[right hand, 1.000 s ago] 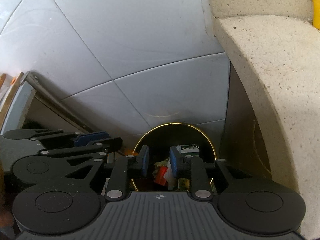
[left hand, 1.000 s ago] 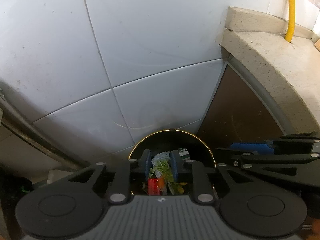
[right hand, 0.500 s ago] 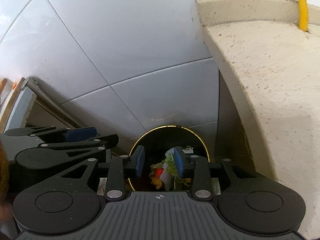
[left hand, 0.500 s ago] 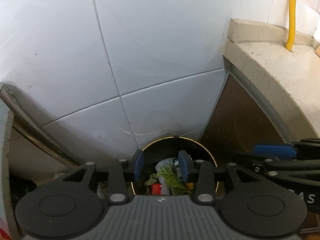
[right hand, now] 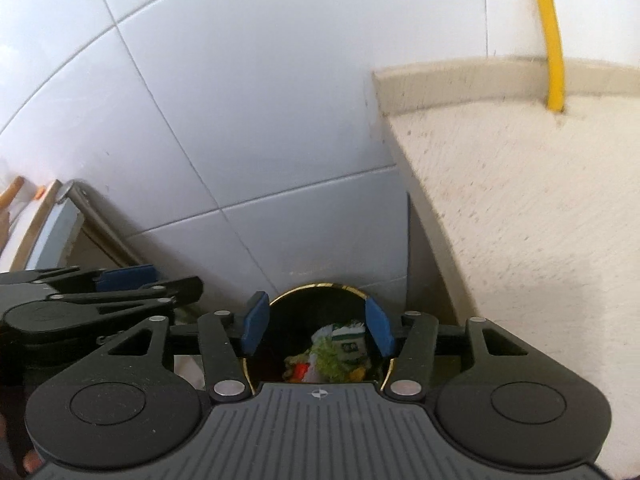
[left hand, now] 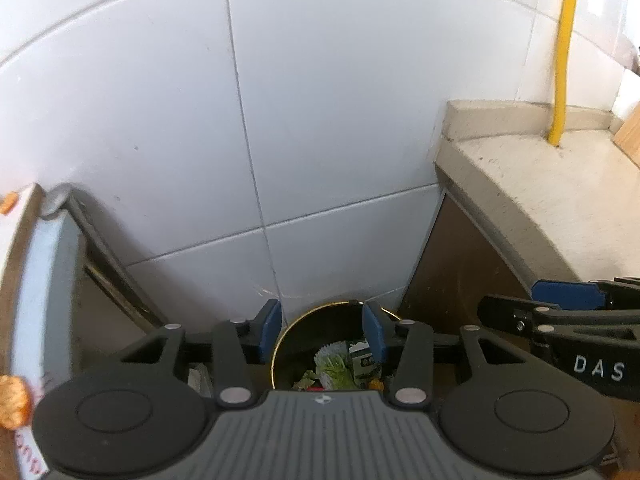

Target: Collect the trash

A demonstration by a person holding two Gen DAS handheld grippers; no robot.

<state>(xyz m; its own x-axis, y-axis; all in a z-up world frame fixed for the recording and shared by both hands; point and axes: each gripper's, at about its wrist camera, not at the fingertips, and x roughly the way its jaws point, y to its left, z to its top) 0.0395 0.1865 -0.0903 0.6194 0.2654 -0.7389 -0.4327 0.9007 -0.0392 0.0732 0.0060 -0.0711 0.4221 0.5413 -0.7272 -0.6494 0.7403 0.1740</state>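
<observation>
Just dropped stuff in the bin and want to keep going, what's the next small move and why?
Probably lift both grippers clear of the trash bin. The left gripper and right gripper have just been opening, nothing sits between their jaws, and the scraps already lie inside.

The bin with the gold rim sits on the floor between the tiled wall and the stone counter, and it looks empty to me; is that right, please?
Not quite: the bin is not empty. Both wrist views show trash lying in it, including green and white scraps and a small carton. The rest holds: it stands on the floor, by the tiled wall, beside the stone counter.
</observation>
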